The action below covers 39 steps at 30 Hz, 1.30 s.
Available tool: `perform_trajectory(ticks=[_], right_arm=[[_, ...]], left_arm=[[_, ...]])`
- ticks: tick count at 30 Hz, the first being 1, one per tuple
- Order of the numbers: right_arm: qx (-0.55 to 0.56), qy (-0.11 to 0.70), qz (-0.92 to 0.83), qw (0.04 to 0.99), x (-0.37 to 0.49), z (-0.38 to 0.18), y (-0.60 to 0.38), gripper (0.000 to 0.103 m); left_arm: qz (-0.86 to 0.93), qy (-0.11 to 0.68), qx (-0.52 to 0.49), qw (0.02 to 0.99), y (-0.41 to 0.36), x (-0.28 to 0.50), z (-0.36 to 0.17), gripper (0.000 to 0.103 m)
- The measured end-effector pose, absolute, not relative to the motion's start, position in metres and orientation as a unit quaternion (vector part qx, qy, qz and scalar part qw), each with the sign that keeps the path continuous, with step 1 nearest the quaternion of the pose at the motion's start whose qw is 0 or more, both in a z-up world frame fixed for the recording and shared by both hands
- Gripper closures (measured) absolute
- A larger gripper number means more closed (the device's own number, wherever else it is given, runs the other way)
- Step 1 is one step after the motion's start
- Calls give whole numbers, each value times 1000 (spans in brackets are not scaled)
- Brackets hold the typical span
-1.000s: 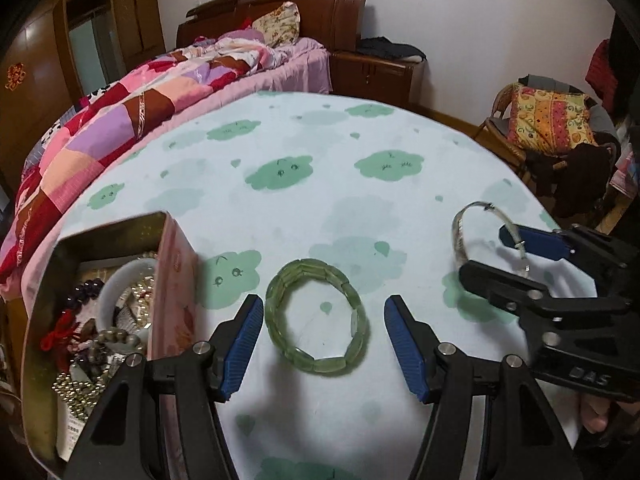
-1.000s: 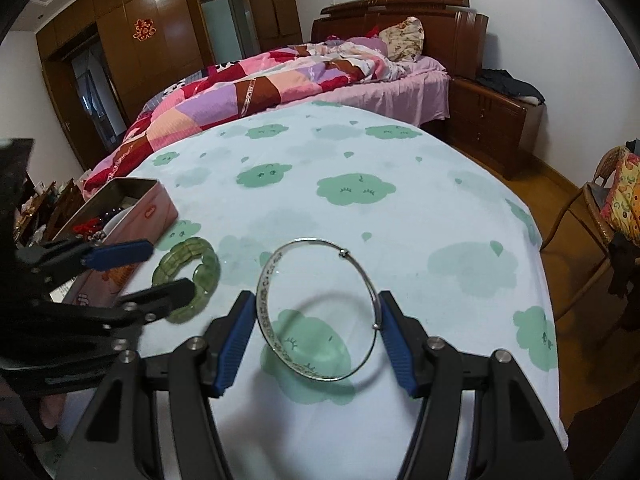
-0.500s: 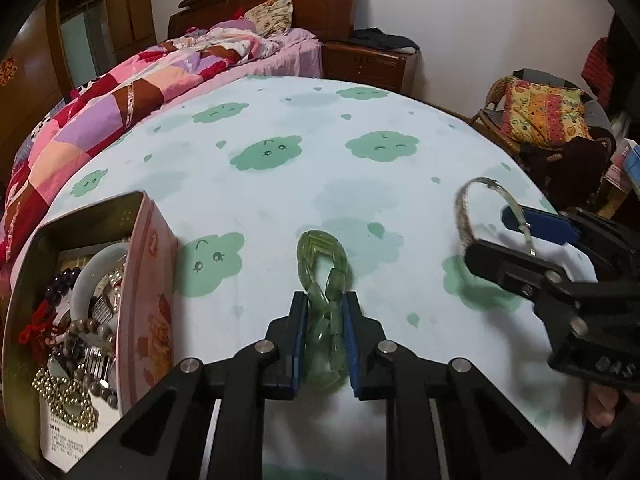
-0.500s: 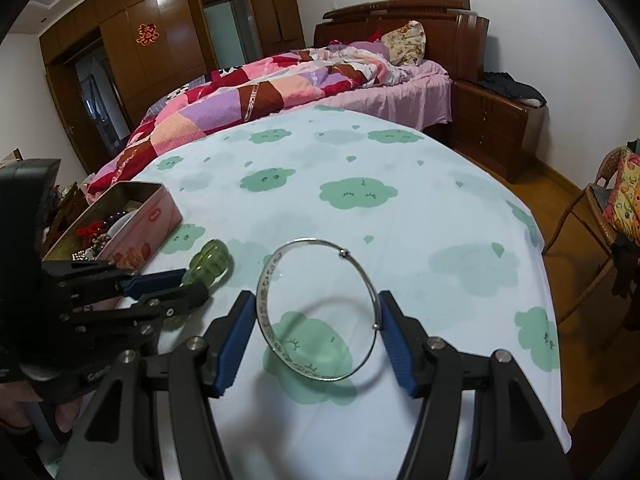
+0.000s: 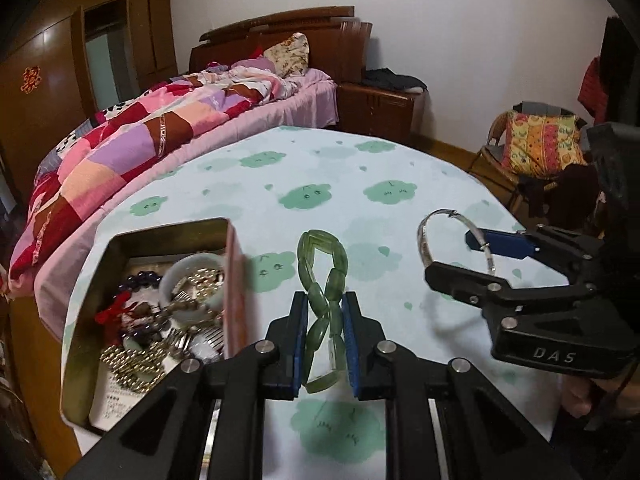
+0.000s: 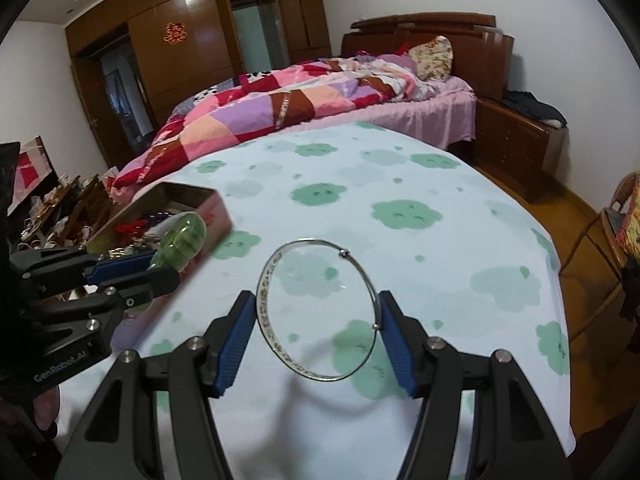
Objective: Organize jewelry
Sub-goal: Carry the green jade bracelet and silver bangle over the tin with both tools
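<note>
Your left gripper (image 5: 324,338) has its blue pads pressed in on the green bead bracelet (image 5: 322,280), which is pinched into a narrow figure-eight loop; its long axis runs straight out along the fingers, the far loop sticking out past the tips. Its jaws came together within the last second, onto the bracelet. Your right gripper (image 6: 318,338) stands wider, pads bearing on opposite sides of the thin silver bangle (image 6: 318,312), held as an open ring tilted up off the cloth; its shadow falls on the cloth below, so I judge it lifted.

Key relation: the open tin box (image 5: 100,264) lies left of the left gripper, its pink side wall just beside the left finger, its long axis roughly parallel to the fingers. It already holds a pale bangle, dark beads, a red tassel and metal chain. The left hand is clearly nearer; the right gripper is well apart from the box, with the left gripper between. Judgement: the bracelet goes in first, by a short sideways carry over the near wall.

Surface: a round table (image 6: 440,240) under a white cloth with green cloud prints, otherwise bare around the tools. Room: a bed (image 6: 304,96) with patchwork quilt behind, a wooden wardrobe, a chair (image 5: 536,148) with patterned cushion at right.
</note>
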State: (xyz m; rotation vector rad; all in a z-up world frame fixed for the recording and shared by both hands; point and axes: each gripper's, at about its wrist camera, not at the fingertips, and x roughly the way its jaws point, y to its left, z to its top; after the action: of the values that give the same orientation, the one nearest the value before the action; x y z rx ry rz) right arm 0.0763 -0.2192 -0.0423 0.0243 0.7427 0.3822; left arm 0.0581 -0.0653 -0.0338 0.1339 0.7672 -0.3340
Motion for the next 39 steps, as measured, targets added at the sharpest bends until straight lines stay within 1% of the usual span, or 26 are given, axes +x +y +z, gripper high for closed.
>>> perform_trajectory(ticks=[8,19,31,39], right_arm=[[0,352,210,912,75,-30,-191,39],[-38,342,245,907,78,-18,-144,39],[-80,323,286,898,82,-5,-86,39],[-104,326,308,888,85,-14,-54,39]], left_arm=[[-149,350,54,923,-43,45,-16,86],[-108,339,34,934,1,40,-10,86],[-56,338,2,939,53,42,-13,86],[-37,348,-13,937,75,46,-24,86]])
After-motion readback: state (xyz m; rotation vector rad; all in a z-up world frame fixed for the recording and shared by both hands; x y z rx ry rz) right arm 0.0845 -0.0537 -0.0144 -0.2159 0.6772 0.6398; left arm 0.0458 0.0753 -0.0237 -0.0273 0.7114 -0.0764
